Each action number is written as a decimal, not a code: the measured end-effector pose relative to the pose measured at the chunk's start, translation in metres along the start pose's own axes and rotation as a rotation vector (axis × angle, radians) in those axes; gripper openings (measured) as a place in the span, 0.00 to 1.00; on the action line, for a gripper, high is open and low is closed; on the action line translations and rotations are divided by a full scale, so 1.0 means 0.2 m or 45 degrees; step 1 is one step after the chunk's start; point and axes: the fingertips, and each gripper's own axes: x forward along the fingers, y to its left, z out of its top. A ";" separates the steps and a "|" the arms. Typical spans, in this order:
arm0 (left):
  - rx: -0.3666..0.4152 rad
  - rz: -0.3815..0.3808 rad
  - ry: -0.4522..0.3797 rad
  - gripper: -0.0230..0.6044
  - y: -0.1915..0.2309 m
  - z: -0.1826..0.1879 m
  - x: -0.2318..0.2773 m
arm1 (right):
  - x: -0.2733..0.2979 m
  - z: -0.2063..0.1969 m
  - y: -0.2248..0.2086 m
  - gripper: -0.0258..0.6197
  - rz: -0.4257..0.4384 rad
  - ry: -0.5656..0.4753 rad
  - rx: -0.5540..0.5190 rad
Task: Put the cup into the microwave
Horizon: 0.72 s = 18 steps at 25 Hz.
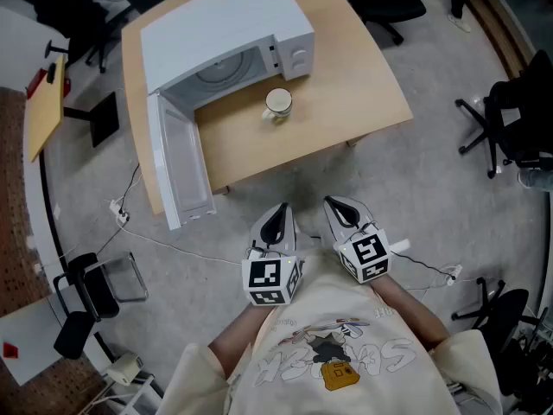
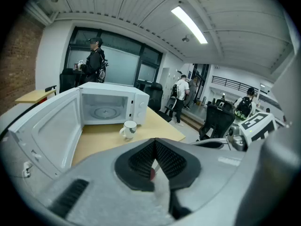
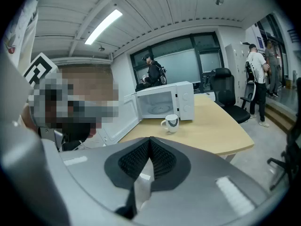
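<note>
A white cup [image 1: 278, 104] [image 2: 129, 129] [image 3: 170, 123] with a dark mark stands upright on the wooden table [image 1: 346, 93], just in front of the white microwave [image 1: 226, 37] [image 2: 110, 106] [image 3: 164, 102]. The microwave's door [image 1: 177, 167] hangs wide open to the left, and its chamber shows only the glass turntable. Both grippers are held close to the person's chest, well short of the table. My left gripper [image 1: 281, 212] [image 2: 154, 160] is shut with nothing between its pads. Beside it my right gripper [image 1: 333, 204] [image 3: 149, 158] is shut too, and holds nothing.
Black office chairs [image 1: 510, 128] stand on the grey floor to the right of the table, and another chair [image 1: 86, 288] sits at the lower left. A white cable [image 1: 173, 240] runs across the floor. Several people stand farther off by the glass wall.
</note>
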 end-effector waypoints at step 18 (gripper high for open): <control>0.004 -0.017 0.018 0.04 0.20 0.00 -0.09 | 0.13 0.04 0.07 0.05 -0.055 -0.043 0.160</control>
